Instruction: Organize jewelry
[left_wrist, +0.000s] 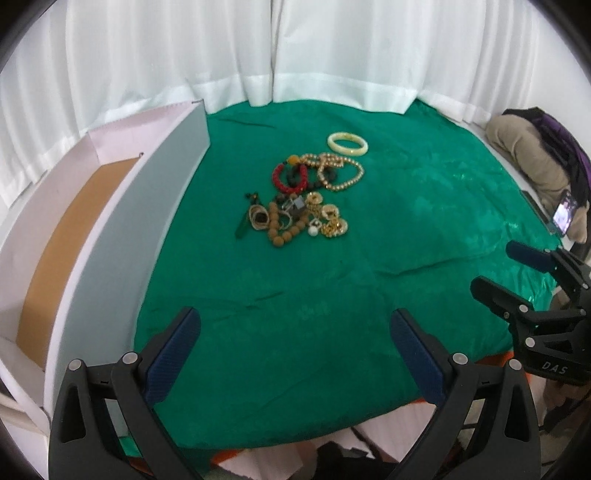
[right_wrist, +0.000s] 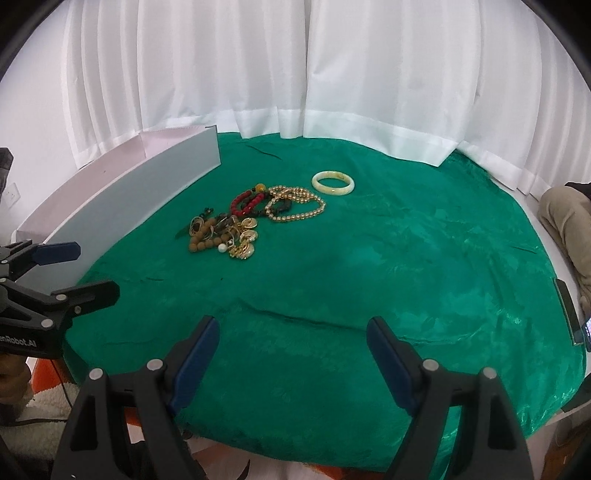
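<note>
A pile of jewelry (left_wrist: 301, 201) lies on the green cloth (left_wrist: 332, 314): a cream bangle (left_wrist: 347, 143), a red bead bracelet (left_wrist: 287, 179), a gold bead necklace (left_wrist: 341, 171), brown wooden beads (left_wrist: 286, 230) and gold pieces (left_wrist: 332, 221). The pile also shows in the right wrist view (right_wrist: 251, 218), with the bangle (right_wrist: 333, 182) behind it. My left gripper (left_wrist: 295, 321) is open and empty, well short of the pile. My right gripper (right_wrist: 291, 328) is open and empty, also short of the pile. Each gripper shows in the other's view, the right (left_wrist: 498, 266) and the left (right_wrist: 92, 269).
A long white box (left_wrist: 110, 236) with a brown floor stands open along the cloth's left edge; it also shows in the right wrist view (right_wrist: 129, 199). White curtains (left_wrist: 295, 55) hang behind. A seated person (left_wrist: 535, 158) and a phone (left_wrist: 563, 218) are at the right.
</note>
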